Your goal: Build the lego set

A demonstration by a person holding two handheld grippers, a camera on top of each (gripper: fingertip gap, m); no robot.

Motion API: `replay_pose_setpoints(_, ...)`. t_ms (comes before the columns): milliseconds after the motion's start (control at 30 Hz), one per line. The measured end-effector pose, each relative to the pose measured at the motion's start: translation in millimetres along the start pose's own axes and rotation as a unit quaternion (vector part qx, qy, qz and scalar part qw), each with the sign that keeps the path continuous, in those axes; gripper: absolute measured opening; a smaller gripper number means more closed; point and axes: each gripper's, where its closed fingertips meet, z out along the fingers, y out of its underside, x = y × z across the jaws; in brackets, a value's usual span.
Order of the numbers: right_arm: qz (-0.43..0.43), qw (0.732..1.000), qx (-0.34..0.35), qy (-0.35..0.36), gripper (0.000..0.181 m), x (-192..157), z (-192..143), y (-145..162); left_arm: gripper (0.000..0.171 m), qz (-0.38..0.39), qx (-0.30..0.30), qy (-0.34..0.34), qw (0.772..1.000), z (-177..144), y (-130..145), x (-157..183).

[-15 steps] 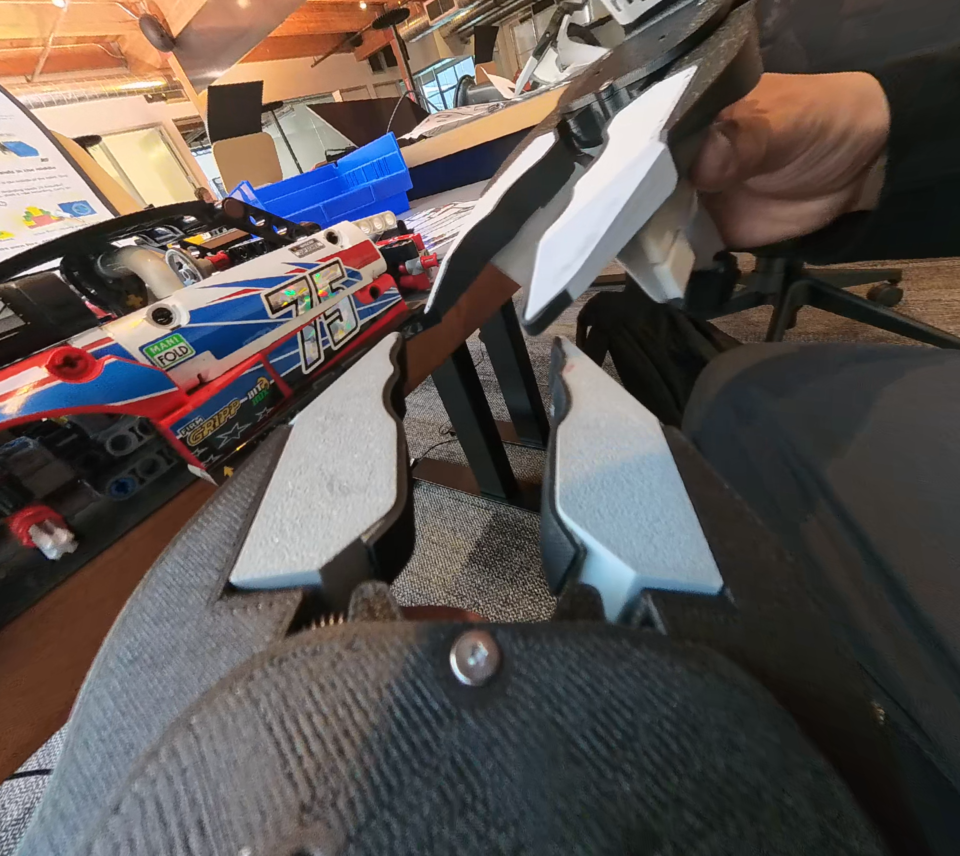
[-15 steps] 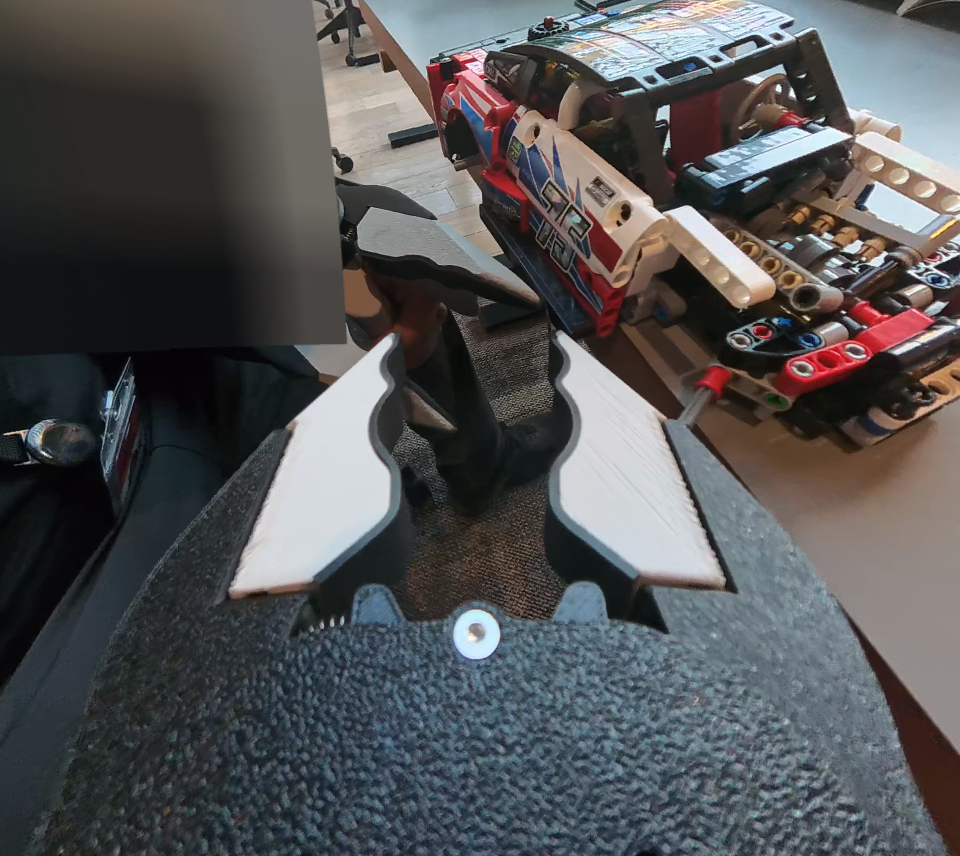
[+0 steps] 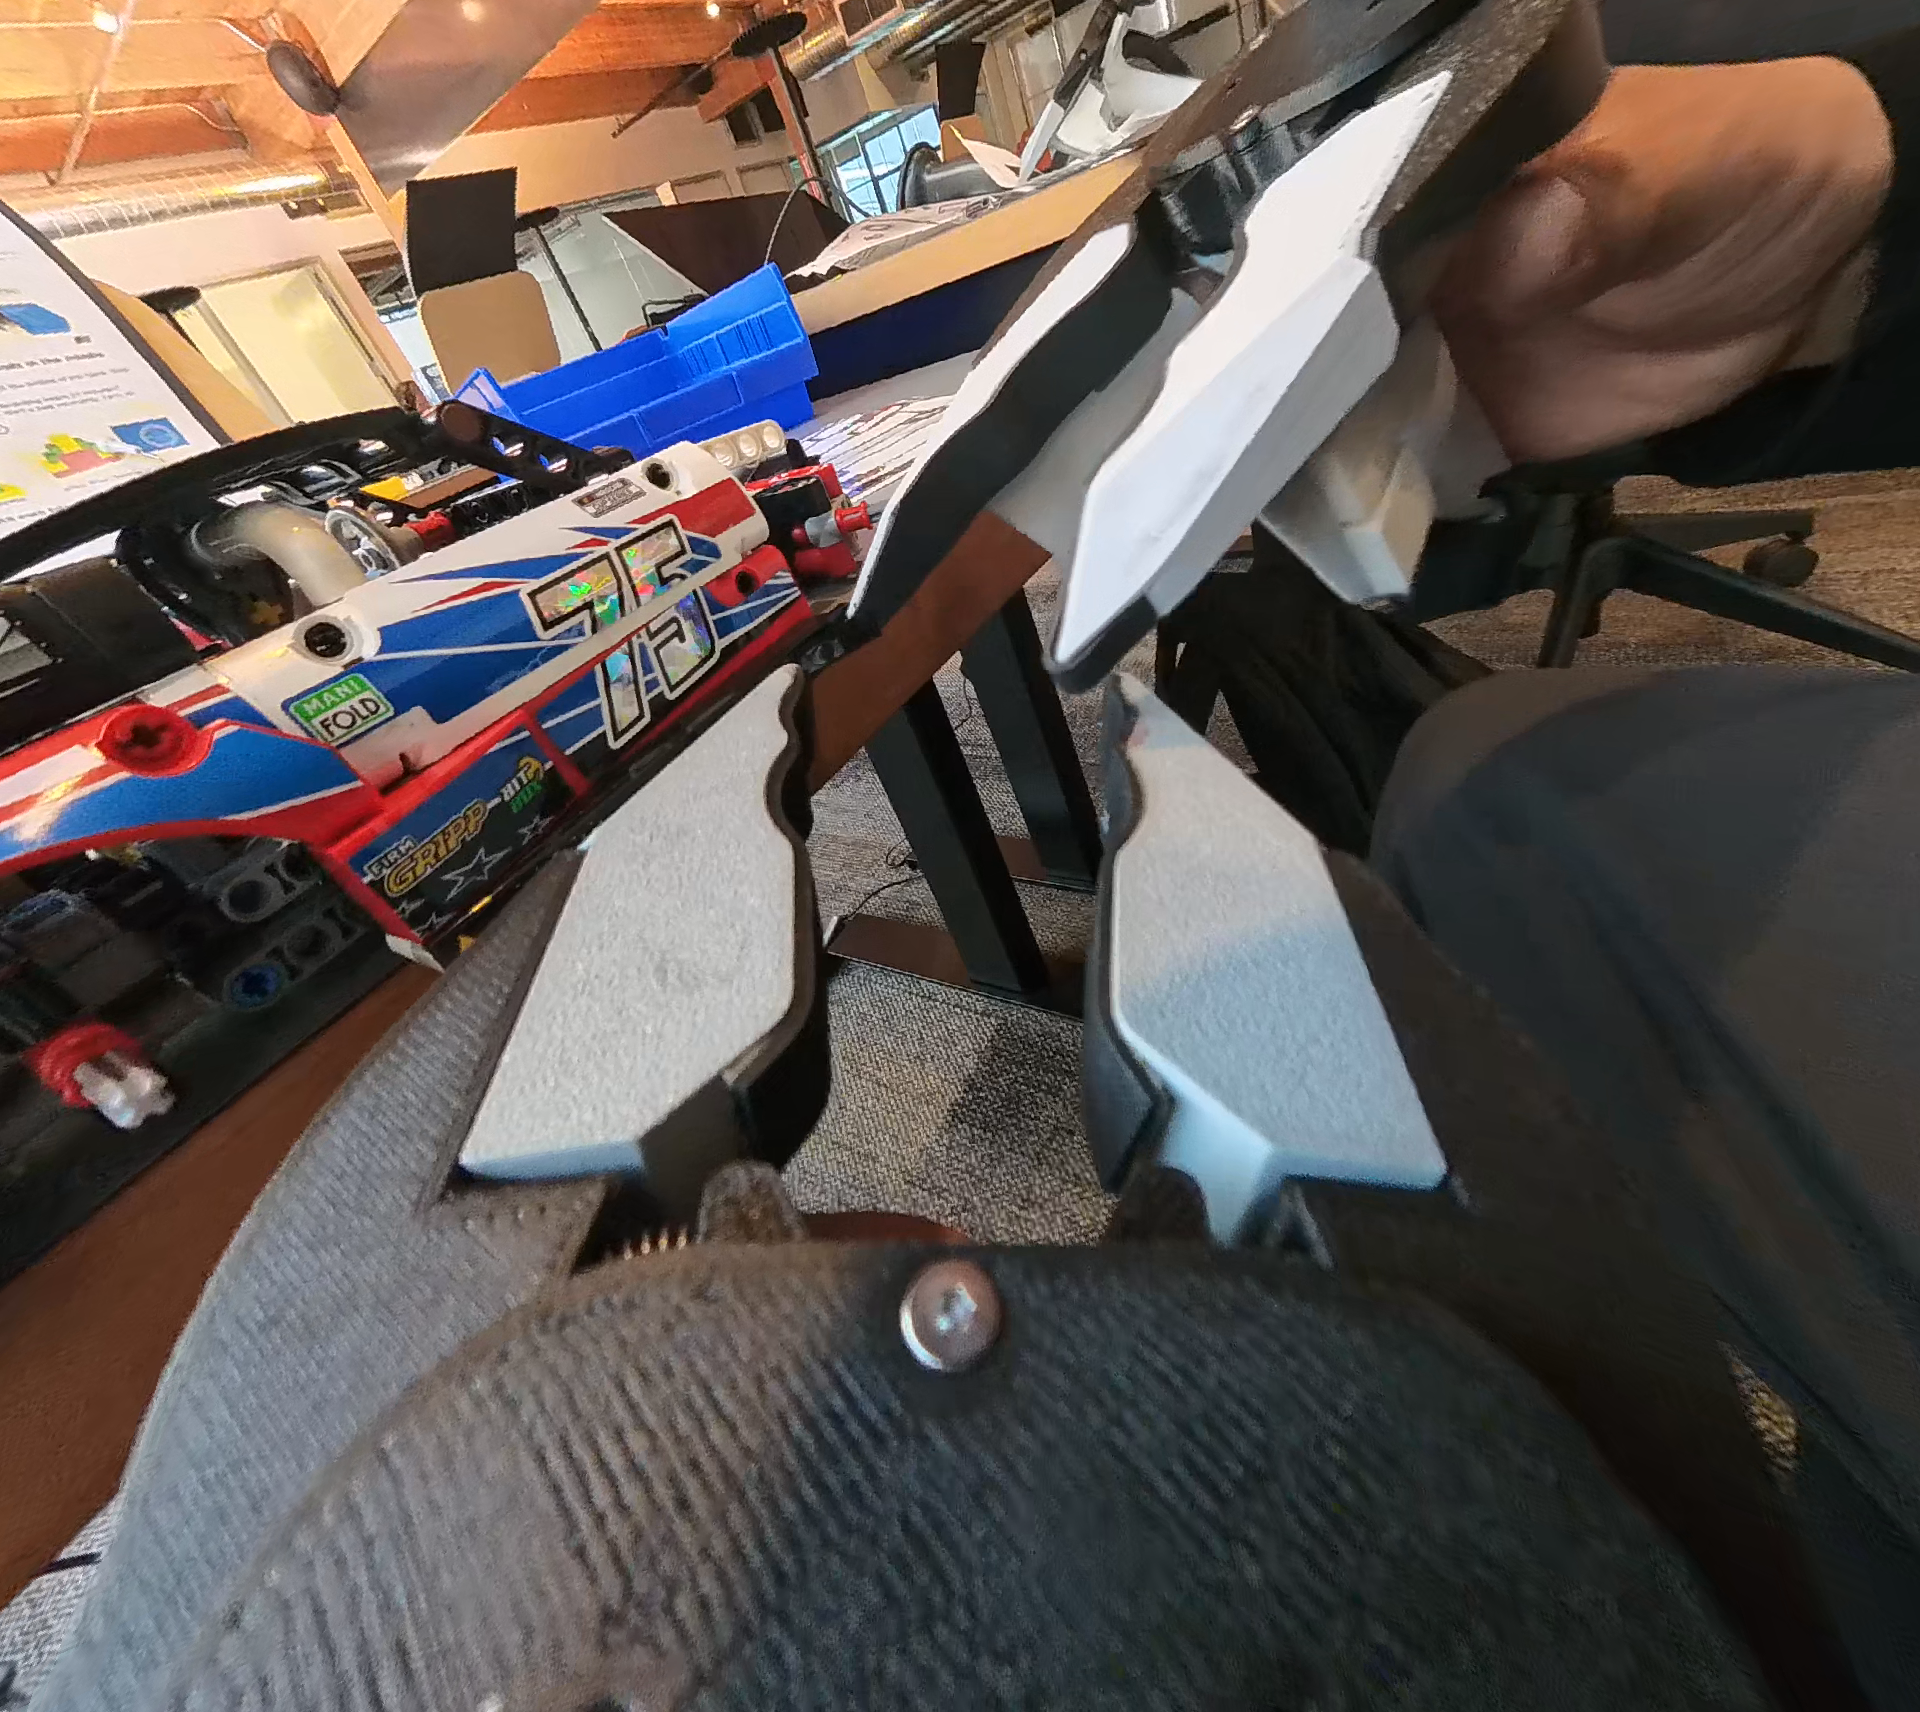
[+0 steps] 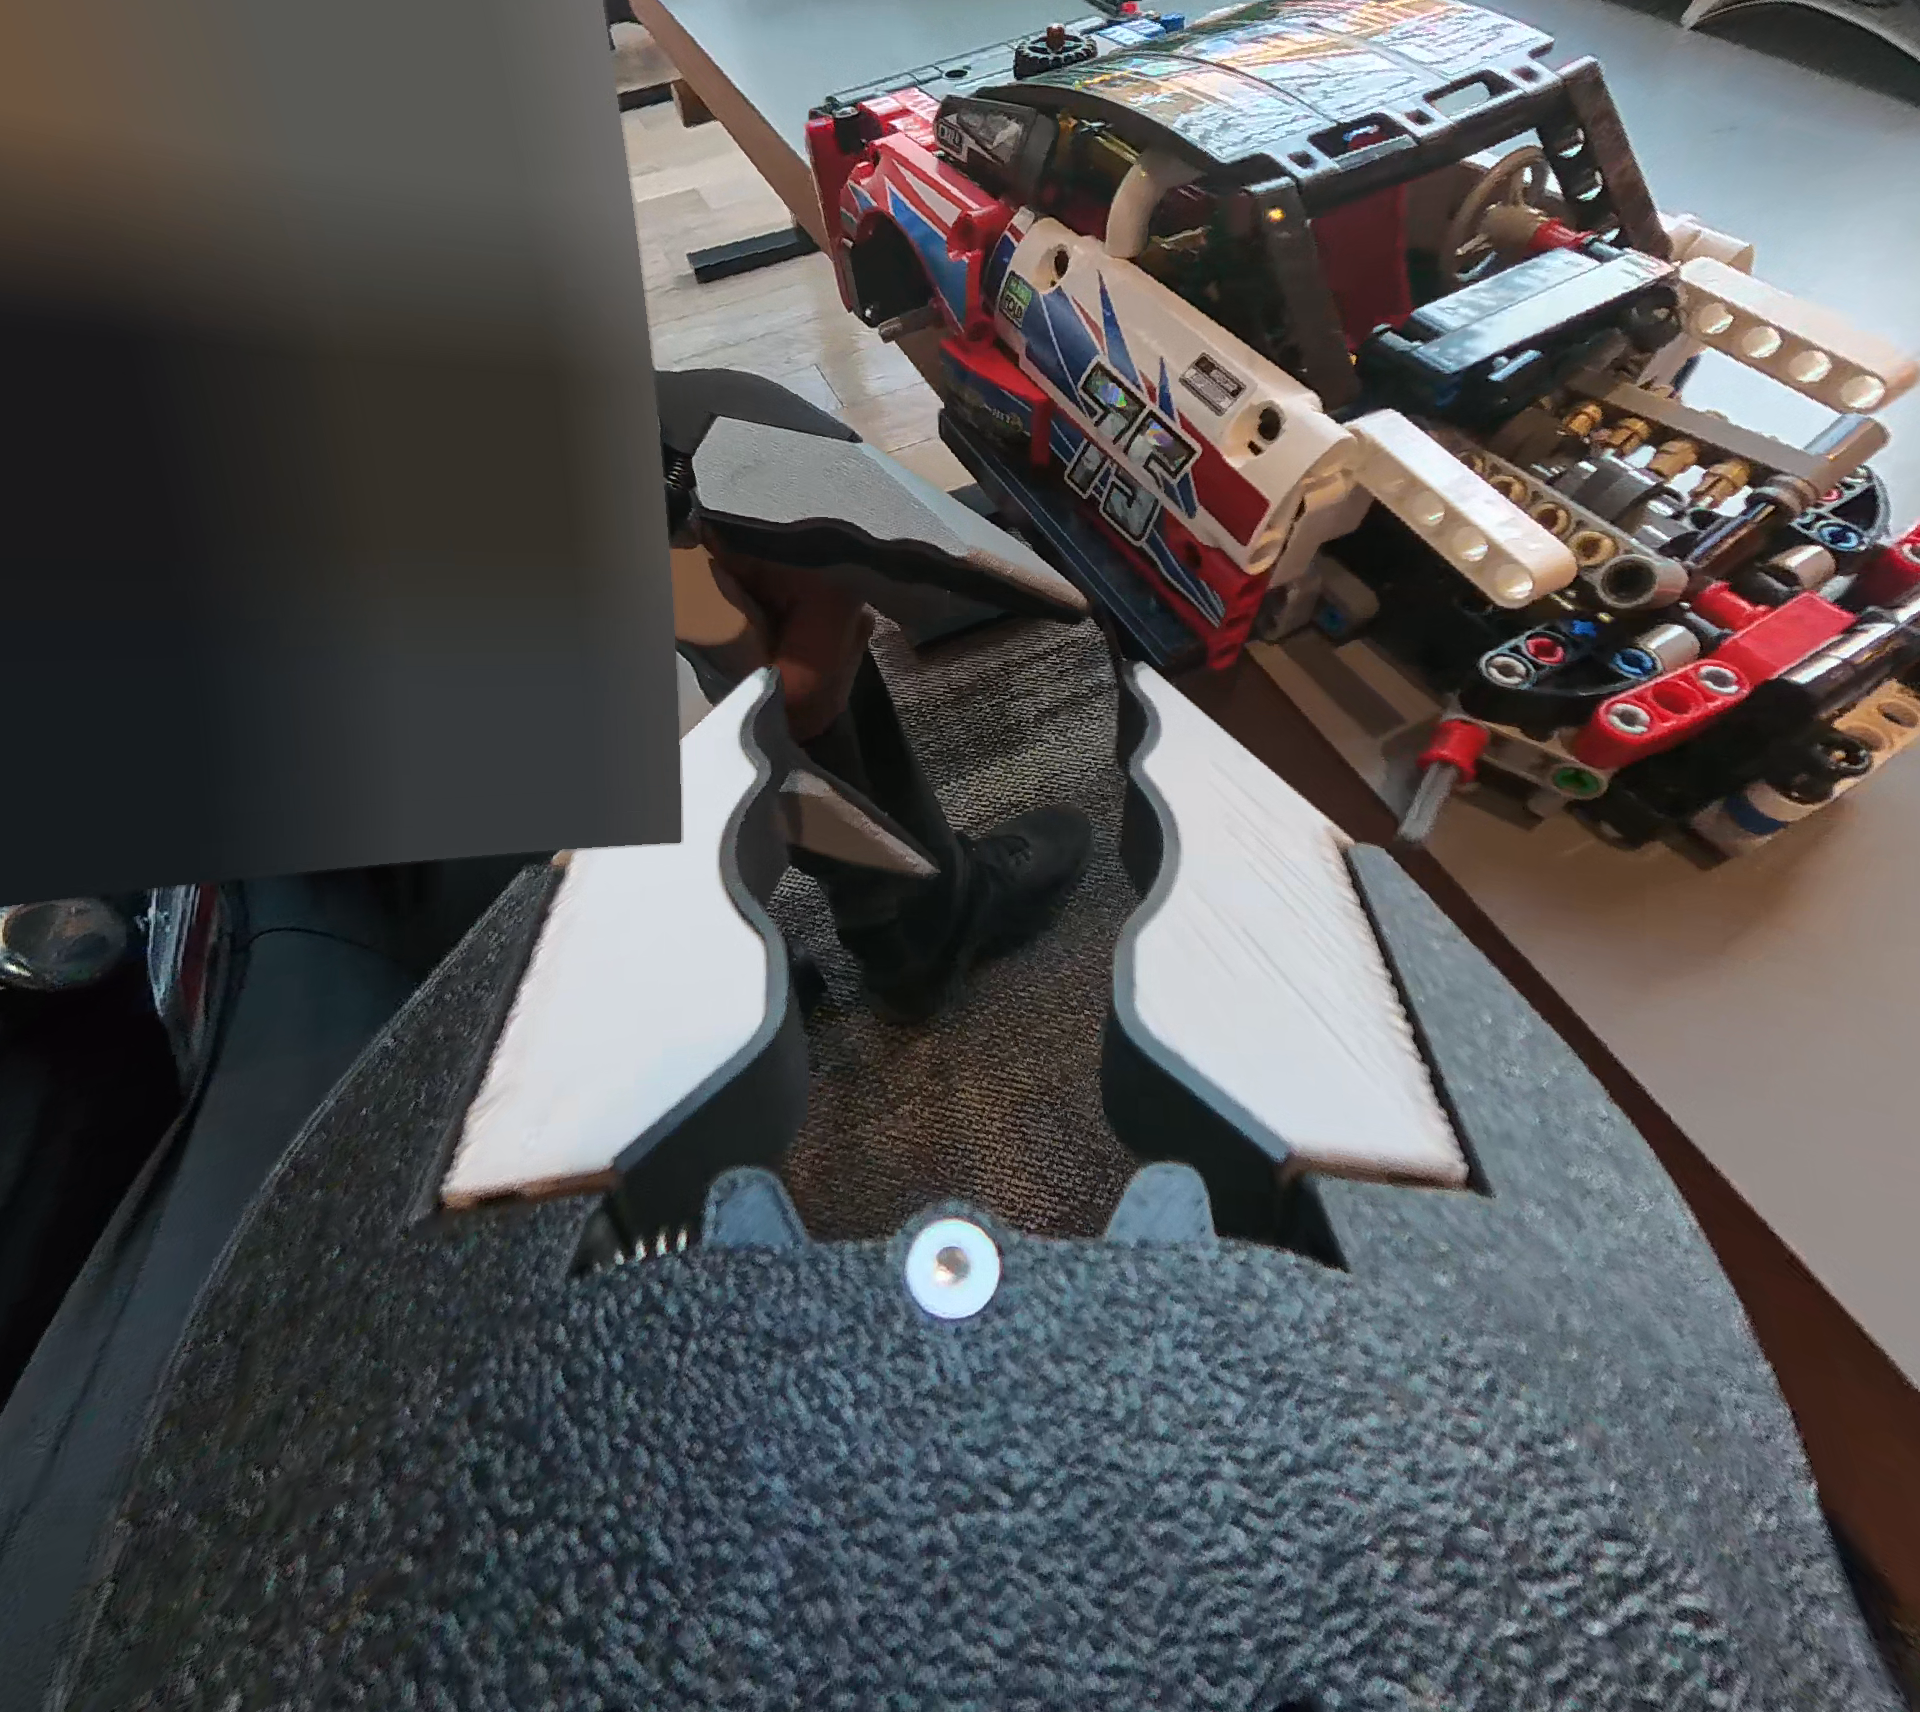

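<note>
My left gripper [image 3: 956,706] and right gripper [image 4: 945,696] both gape empty off the table's [image 4: 1558,987] edge. The lego race car [image 4: 1299,374] sits near that edge (front axles bare); a careless reach could shove it off.

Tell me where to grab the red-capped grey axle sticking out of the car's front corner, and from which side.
Grip the grey axle on its bare shaft below the red bush, coming from the table-edge side. It slants outward off the lego car toward that edge, free of other parts, so the open right hand-held gripper would likely straddle it crosswise.
</note>
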Motion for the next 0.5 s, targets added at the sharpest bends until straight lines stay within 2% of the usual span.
replay_pose_setpoints(500, -0.004, 0.999, -0.001, 0.051, 0.063, 1.9, 1.1, 0.6, 0.052, 0.007, 0.001, 0.002, 1.000, 0.7, -0.6, -0.5)
